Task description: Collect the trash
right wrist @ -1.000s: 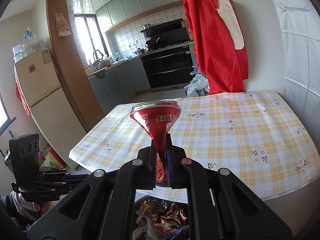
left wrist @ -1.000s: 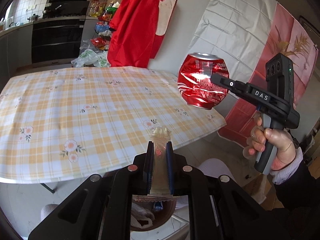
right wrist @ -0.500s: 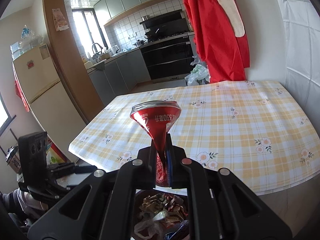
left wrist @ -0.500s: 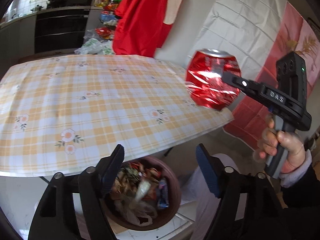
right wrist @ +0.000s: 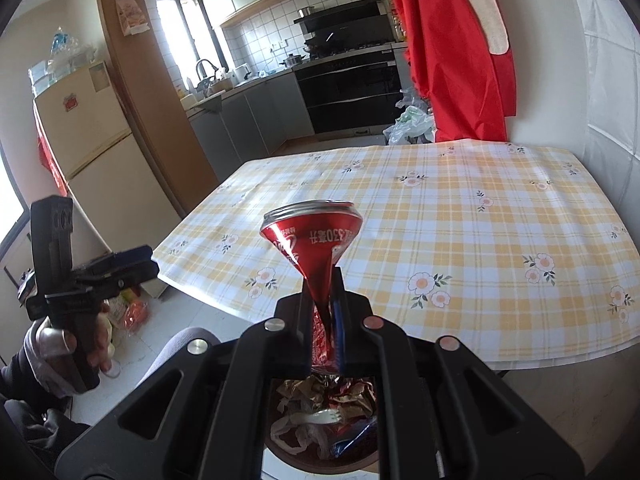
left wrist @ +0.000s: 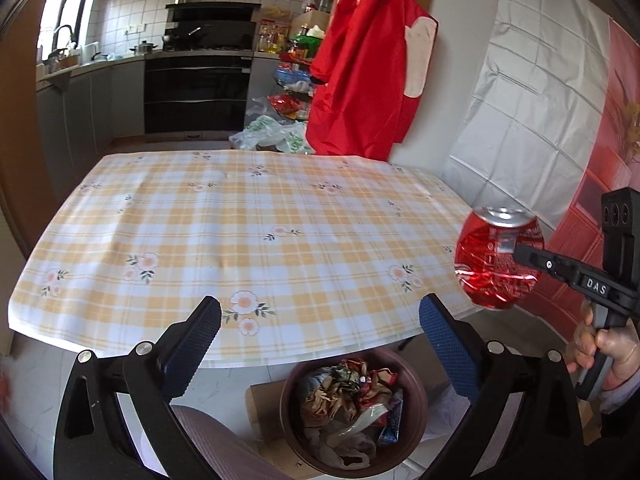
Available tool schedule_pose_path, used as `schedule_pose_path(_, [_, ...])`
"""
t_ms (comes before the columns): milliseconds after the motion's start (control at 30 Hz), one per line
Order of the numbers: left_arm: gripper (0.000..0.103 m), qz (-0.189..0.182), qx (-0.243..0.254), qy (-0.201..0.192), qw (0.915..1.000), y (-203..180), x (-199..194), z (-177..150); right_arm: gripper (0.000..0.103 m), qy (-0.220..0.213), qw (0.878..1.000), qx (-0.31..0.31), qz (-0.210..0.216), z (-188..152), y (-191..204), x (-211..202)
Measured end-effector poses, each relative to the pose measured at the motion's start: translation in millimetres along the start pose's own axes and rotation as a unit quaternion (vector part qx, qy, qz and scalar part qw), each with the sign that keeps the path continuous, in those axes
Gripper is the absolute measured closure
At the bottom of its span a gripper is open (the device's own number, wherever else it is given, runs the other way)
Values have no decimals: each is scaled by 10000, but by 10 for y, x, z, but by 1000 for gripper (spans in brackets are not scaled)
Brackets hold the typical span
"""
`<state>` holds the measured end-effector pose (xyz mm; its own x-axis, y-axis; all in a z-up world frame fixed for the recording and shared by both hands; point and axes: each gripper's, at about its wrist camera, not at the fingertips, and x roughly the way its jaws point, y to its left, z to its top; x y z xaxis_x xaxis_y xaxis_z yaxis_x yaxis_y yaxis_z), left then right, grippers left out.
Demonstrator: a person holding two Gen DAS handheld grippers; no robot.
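Right gripper pinches crushed red can, can upright, rim up, directly over brown trash bin beside the table. Left gripper wide open, empty, also above bin. Drop looks next.

Trash bin: far rim tucked under the table's edge in the left wrist view; in the right wrist view only a slice of it shows through the opening in the right gripper's frame, the rest blocked by the frame.

Crushed red can: pinched lower half sunk between the closed jaws, bottom end not visible. From the left wrist camera one side of the can is covered by the right gripper's finger.

Right hand: cut by the picture's edge.

Bin contents: crumpled wrappers, individual items too jumbled to name.

Countertop items by the stove: too small to tell.
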<state>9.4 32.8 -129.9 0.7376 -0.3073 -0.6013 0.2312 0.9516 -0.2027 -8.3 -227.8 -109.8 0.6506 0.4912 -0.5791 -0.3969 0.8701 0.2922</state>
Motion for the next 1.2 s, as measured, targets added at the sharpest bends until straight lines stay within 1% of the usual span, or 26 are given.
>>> schedule_pose_path(133, [6,70,-114,-123,9998,57,-98,-6,91,199,9998,-88,35,-67,74,15])
schedule_pose_path(333, [6,147,-167,-21,9998,100,-64,-31,90,576,9981,-150,154,-189,165,150])
schedule_pose_path(533, [6,147,-227,115,9996,125,20,-71,84,817,9962,-199,219,-249,228,289])
schedule_pose_path(600, [6,164,-239,141,9995,130,37,-82,79,838,9959,-213,254,-255,243,310])
schedule_pose_path(733, [6,152,-276,155,9994,142,51,-96,74,860,9957,-225,268,-245,256,328])
schedule_pose_path(767, [6,157,-273,146,9994,143,51,-97,71,847,9958,-226,257,-241,257,326])
schedule_pose_path(833, [6,178,-254,127,9994,133,45,-98,58,830,9960,-240,207,-231,257,328])
schedule_pose_path(867, [6,190,-245,119,9994,128,40,-97,42,806,9963,-259,144,-221,254,320])
schedule_pose_path(900, [6,197,-240,112,9995,126,36,-94,29,771,9966,-281,76,-214,255,306])
schedule_pose_path(1000, [6,227,-222,85,9995,117,24,-88,12,677,9971,-319,-114,-185,240,266])
schedule_pose_path(1100, [6,267,-206,65,9994,108,17,-88,7,599,9970,-315,-364,-154,209,240])
schedule_pose_path(1200, [6,305,-189,53,9993,108,9,-81,6,594,9961,-326,-559,-133,192,227])
